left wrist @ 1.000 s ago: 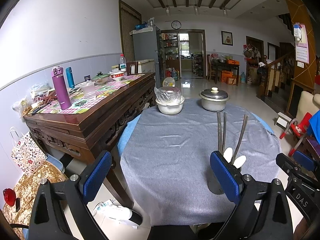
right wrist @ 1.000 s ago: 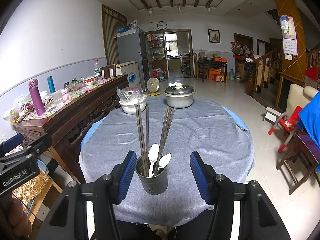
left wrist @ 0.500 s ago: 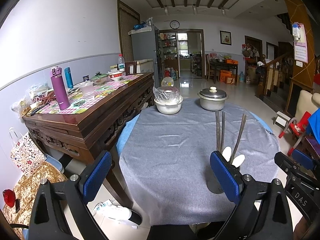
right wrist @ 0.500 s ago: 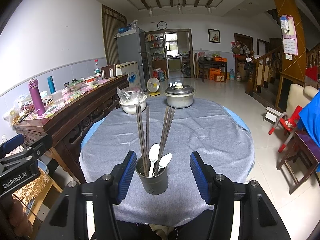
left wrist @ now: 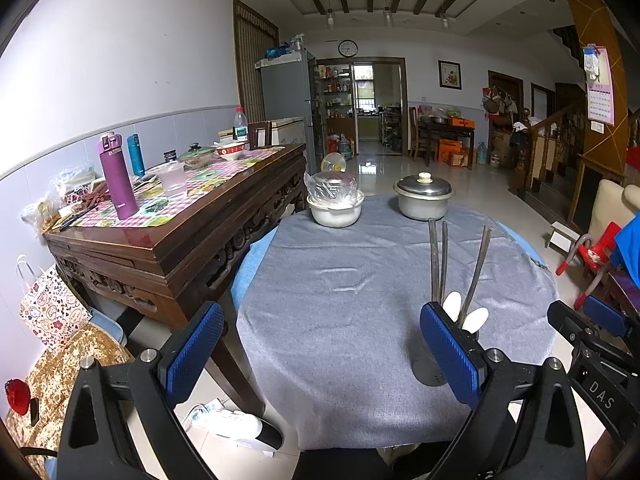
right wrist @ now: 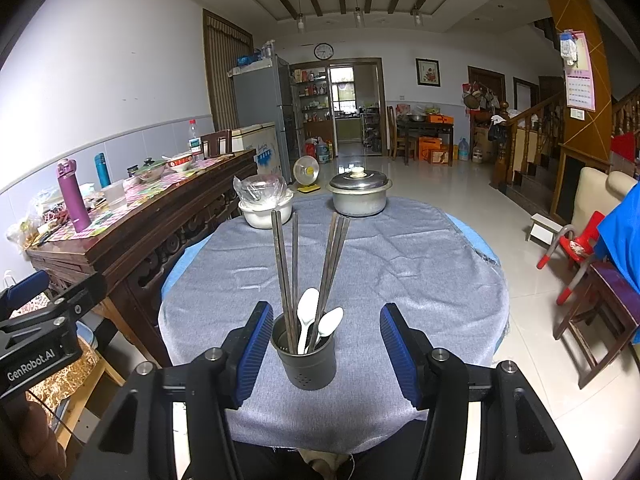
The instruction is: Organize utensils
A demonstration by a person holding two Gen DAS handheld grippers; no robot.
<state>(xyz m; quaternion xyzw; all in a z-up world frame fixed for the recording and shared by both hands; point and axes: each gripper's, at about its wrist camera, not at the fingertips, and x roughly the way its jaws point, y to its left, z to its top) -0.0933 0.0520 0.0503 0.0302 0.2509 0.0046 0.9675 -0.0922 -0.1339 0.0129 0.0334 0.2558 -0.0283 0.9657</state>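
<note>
Right wrist view showed the right tool (right wrist: 324, 344) spread wide, its 2 blue ribbed pads either side of the dark grey perforated metal utensil holder (right wrist: 306, 358), near it but gripping nothing. That holder stood upright near the front edge of the round table covered in grey cloth (right wrist: 420, 264), holding 2 white plastic spoons (right wrist: 316, 322) and several long dark chopsticks (right wrist: 288, 264) that leaned outward in 2 bunches.

From the left wrist view, the left tool (left wrist: 320, 350) was also spread and empty, aimed at bare cloth with the holder partly hidden behind its right pad.

The main risk, as I judged it, was the holder's tall, top-heavy load: a pad nudging the rim or a chopstick could tip it, and with the table edge so near, the contents might spill onto the tiled floor (right wrist: 480, 200). Pinching 1 chopstick could drag its neighbours out, since they lay touching. The loose cloth could also bunch and shift the holder. Farther back, the lidded aluminium pot (right wrist: 359, 196) and white plastic-wrapped bowl (right wrist: 266, 210) stood well apart from any likely move.
</note>
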